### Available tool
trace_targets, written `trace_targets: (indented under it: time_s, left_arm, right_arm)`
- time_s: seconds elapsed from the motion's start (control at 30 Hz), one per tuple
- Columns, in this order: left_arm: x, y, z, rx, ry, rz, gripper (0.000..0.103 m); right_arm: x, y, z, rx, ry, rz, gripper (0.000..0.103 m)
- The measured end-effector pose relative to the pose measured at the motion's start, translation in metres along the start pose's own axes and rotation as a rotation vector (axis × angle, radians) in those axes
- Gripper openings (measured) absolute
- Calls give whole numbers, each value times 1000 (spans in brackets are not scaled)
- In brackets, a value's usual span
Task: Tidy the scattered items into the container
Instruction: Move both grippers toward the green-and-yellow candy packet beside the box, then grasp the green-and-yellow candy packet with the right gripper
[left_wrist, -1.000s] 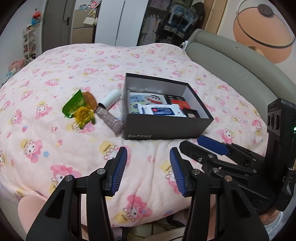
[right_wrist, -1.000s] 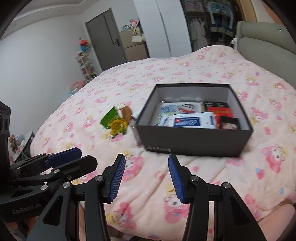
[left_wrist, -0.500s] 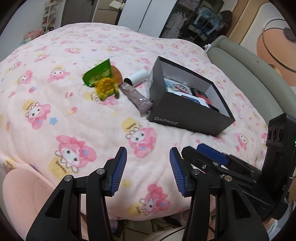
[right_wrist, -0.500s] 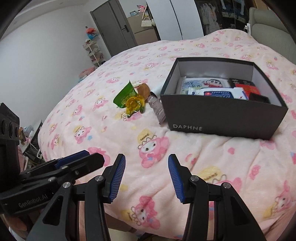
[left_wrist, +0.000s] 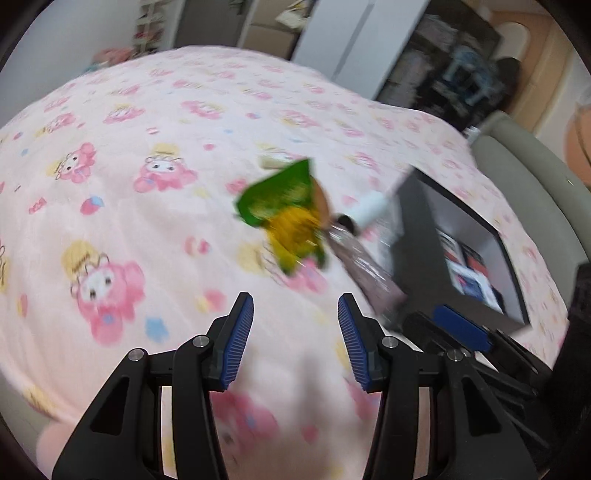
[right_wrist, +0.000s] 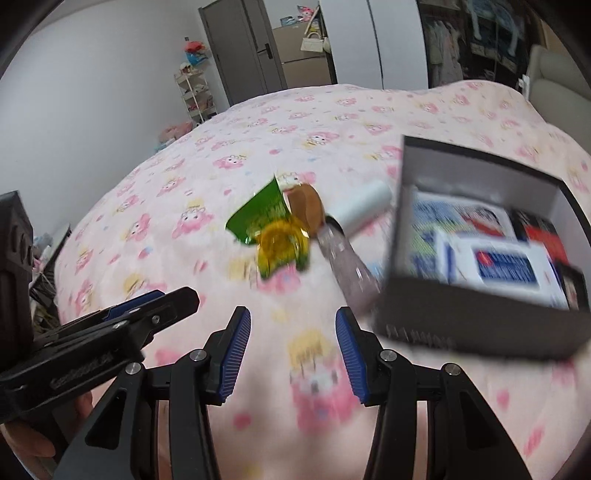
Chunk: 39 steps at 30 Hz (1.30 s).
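A small pile lies on the pink bedspread: a green packet (left_wrist: 275, 197) (right_wrist: 258, 214), a yellow wrapped item (left_wrist: 295, 230) (right_wrist: 280, 243), a brown round piece (right_wrist: 306, 207), a white roll (left_wrist: 369, 208) (right_wrist: 360, 212) and a mauve pouch (left_wrist: 364, 267) (right_wrist: 349, 266). To their right stands the dark open box (left_wrist: 413, 251) (right_wrist: 476, 321) with packets inside. My left gripper (left_wrist: 295, 330) hangs open just short of the pile. The right gripper (right_wrist: 293, 347) is open too, beside the box's near corner. Both views are blurred.
The bedspread (left_wrist: 110, 177) covers a wide bed. A grey padded headboard (left_wrist: 532, 177) runs behind the box. A door, a wardrobe and a shelf rack (right_wrist: 194, 92) stand past the far end of the bed. A hand (right_wrist: 29, 446) holds the left gripper.
Both grippers have moved forward and left over the bed toward the pile, which now looms larger. The box has slid to the right of both views. Jaws stay open.
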<state>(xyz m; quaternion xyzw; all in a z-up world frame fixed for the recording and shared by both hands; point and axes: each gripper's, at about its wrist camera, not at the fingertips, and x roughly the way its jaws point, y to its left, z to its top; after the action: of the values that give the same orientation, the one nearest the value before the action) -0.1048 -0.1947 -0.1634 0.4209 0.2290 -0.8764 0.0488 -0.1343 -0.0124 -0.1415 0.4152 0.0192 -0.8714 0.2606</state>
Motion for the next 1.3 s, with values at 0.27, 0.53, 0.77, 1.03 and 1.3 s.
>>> trace_targets:
  time_s: [0.27, 0.53, 0.77, 1.03, 1.3]
  left_arm:
    - [63, 30, 26, -92, 68, -56, 39]
    - [79, 40, 21, -83, 115, -100, 39]
    - [90, 39, 21, -81, 130, -80, 39]
    - [79, 33, 14, -59, 124, -86, 39]
    - [57, 19, -8, -47, 139, -146, 39]
  right_arm:
    - [69, 6, 21, -21, 81, -22, 39]
    - [113, 3, 30, -36, 124, -44, 30]
    - [147, -2, 37, -34, 166, -46, 14]
    - [118, 2, 29, -13, 131, -11, 8]
    - [75, -3, -6, 38, 139, 34, 8]
